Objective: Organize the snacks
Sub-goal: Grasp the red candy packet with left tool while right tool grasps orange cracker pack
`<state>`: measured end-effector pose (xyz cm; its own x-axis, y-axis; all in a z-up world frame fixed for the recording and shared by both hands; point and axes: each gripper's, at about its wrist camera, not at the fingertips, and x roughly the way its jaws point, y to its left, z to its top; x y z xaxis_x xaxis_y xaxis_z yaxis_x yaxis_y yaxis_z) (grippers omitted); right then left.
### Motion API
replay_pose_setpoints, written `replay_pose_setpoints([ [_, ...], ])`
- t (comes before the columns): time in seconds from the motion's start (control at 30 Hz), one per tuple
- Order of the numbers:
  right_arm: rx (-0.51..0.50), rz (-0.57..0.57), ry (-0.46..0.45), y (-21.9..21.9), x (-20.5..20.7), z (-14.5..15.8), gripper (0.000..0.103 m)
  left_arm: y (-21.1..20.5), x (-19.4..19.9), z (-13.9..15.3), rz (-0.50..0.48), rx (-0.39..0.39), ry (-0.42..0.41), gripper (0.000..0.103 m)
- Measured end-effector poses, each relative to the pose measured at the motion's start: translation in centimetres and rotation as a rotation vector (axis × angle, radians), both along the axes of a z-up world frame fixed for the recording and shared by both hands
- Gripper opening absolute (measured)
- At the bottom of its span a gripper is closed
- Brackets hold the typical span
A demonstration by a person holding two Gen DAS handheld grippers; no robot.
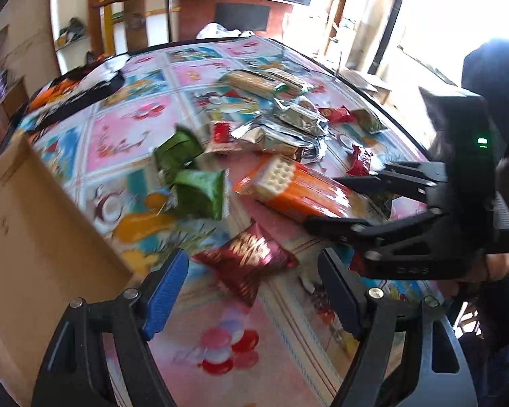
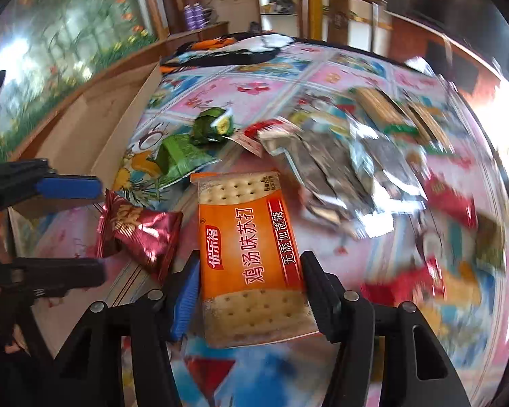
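An orange cracker packet point(image 2: 251, 254) lies lengthwise between my right gripper's point(image 2: 251, 281) fingers, whose pads press on its two long edges. From the left wrist view the right gripper point(image 1: 324, 201) reaches in from the right over the same packet point(image 1: 288, 183). A shiny red snack packet point(image 1: 247, 257) sits at the tips of my left gripper point(image 1: 254, 257). Seen from the right wrist, the left gripper point(image 2: 101, 229) comes in from the left with the red packet's point(image 2: 142, 234) crimped end pinched between its tips.
An open cardboard box point(image 1: 34, 237) stands left of the snacks, against the table's edge. Two green packets point(image 1: 200, 193), silver foil packs point(image 1: 288, 129), small red sachets and biscuit sleeves point(image 1: 251, 83) are scattered on the flowered tablecloth point(image 1: 125, 135). A person's dark sleeve point(image 1: 492, 78) is at the right.
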<state>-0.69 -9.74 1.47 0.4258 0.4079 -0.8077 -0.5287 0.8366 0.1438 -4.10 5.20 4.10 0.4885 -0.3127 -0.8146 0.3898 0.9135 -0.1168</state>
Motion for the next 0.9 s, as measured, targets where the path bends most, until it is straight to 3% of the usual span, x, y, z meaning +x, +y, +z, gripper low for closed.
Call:
replay_pose_setpoints([
  [0.23,0.045,-0.065,0.018,-1.9,-1.5,0.2,0.061,-1.0,1.4,-1.6,-0.034,0.030,0.022,0.076],
  [0.3,0.038,-0.064,0.017,-1.8,-1.5,0.2,0.062,-1.0,1.2,-1.8,-0.028,0.031,0.024,0.060],
  [0.4,0.002,-0.056,0.002,-1.2,-1.7,0.2,0.063,-0.9,0.8,-2.1,-0.017,0.008,0.041,0.049],
  [0.6,0.009,-0.063,0.004,-1.3,-1.6,0.1,0.063,-1.6,-0.5,-2.4,-0.062,0.004,0.062,0.050],
  [0.67,0.003,-0.062,0.001,-1.4,-1.6,0.1,0.063,-1.5,-0.5,-2.2,-0.039,0.008,0.058,0.051],
  [0.77,0.005,-0.063,0.003,-1.4,-1.6,0.1,0.063,-0.8,-0.1,-1.7,0.012,-0.053,0.061,0.052],
  [0.9,-0.001,-0.062,0.000,-1.3,-1.7,0.1,0.063,-1.1,0.7,-2.1,0.041,-0.054,0.074,0.052],
])
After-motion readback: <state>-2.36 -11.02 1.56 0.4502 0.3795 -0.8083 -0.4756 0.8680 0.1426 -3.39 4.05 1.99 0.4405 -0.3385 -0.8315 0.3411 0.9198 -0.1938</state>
